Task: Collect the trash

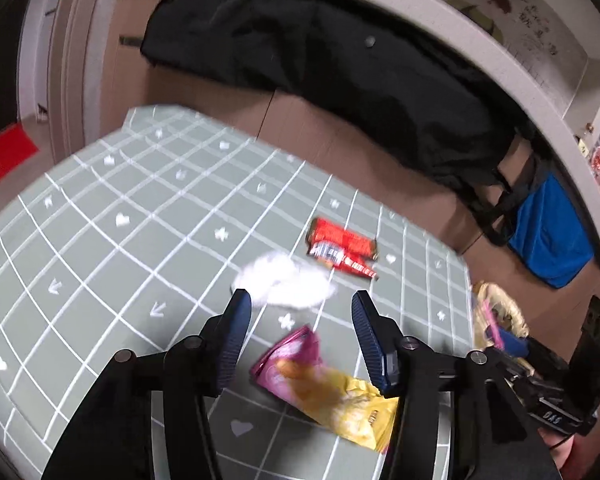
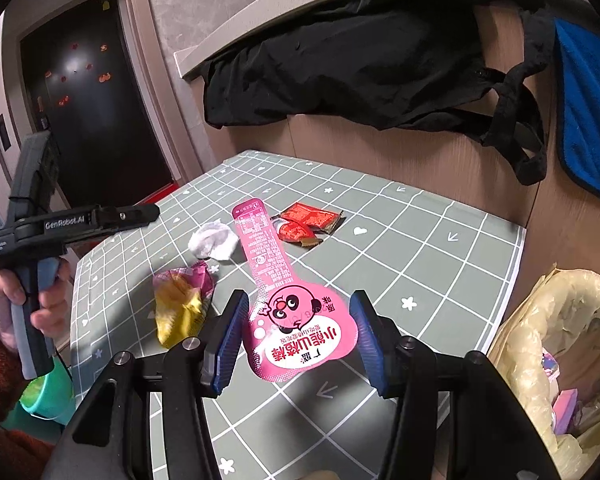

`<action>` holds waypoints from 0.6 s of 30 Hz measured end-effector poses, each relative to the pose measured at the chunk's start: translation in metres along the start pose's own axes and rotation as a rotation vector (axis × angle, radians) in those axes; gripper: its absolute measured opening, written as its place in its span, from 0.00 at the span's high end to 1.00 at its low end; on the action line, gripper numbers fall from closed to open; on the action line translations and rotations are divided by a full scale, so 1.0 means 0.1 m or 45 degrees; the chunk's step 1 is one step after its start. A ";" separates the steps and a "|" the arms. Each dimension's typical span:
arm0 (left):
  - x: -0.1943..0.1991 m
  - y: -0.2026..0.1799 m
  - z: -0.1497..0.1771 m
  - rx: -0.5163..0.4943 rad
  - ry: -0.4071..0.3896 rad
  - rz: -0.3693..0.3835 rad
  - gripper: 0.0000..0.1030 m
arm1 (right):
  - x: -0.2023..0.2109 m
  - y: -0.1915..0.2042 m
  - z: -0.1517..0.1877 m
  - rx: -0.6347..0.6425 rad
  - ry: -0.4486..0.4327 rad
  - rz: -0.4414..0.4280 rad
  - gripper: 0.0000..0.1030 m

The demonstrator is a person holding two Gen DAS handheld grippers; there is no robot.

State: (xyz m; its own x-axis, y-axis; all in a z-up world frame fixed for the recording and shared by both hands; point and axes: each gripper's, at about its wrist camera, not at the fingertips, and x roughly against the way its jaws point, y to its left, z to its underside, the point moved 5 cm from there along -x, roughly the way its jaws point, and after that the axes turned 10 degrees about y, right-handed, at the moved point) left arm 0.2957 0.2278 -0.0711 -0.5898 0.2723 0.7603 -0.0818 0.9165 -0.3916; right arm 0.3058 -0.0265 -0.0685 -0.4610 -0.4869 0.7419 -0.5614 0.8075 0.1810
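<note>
Four scraps on the grid mat (image 2: 440, 264) — both grippers (left (image 1: 298, 334), right (image 2: 296, 334)) apart, bin bag (image 2: 560, 320) beside.

A green grid-patterned table (image 2: 420, 216) stood against a wooden wall panel (image 2: 400, 152); a dark door (image 2: 88, 112) was at the left.

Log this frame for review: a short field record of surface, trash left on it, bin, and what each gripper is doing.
surface: green grid mat on a table
trash on mat: white tissue; red wrapper; pink-yellow snack bag; pink lollipop-shaped wrapper
bin: lined trash bin beside the table's right edge, some litter inside
left gripper: open, above the snack bag
right gripper: open, pink wrapper between its fingers, not pinched
</note>
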 end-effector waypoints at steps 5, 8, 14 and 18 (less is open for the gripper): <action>-0.25 0.04 -0.05 -0.090 0.014 -0.202 0.47 | -0.05 0.00 0.02 -0.005 0.018 -0.007 0.52; -0.29 -0.01 0.05 -0.080 0.058 -0.149 0.47 | -0.06 0.00 0.04 0.003 0.023 0.007 0.52; -0.24 -0.04 0.37 -0.030 0.019 -0.213 0.47 | -0.07 -0.06 0.05 -0.014 0.028 0.012 0.52; -0.47 0.05 0.45 0.103 0.128 -0.172 0.48 | -0.11 -0.04 0.05 -0.014 0.039 0.000 0.52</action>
State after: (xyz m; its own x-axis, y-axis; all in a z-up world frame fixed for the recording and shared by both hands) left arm 0.2871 0.2069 -0.1320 -0.4863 0.1796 0.8551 -0.2218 0.9212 -0.3196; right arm 0.3097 -0.0262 -0.0802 -0.4395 -0.4766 0.7614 -0.5536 0.8112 0.1882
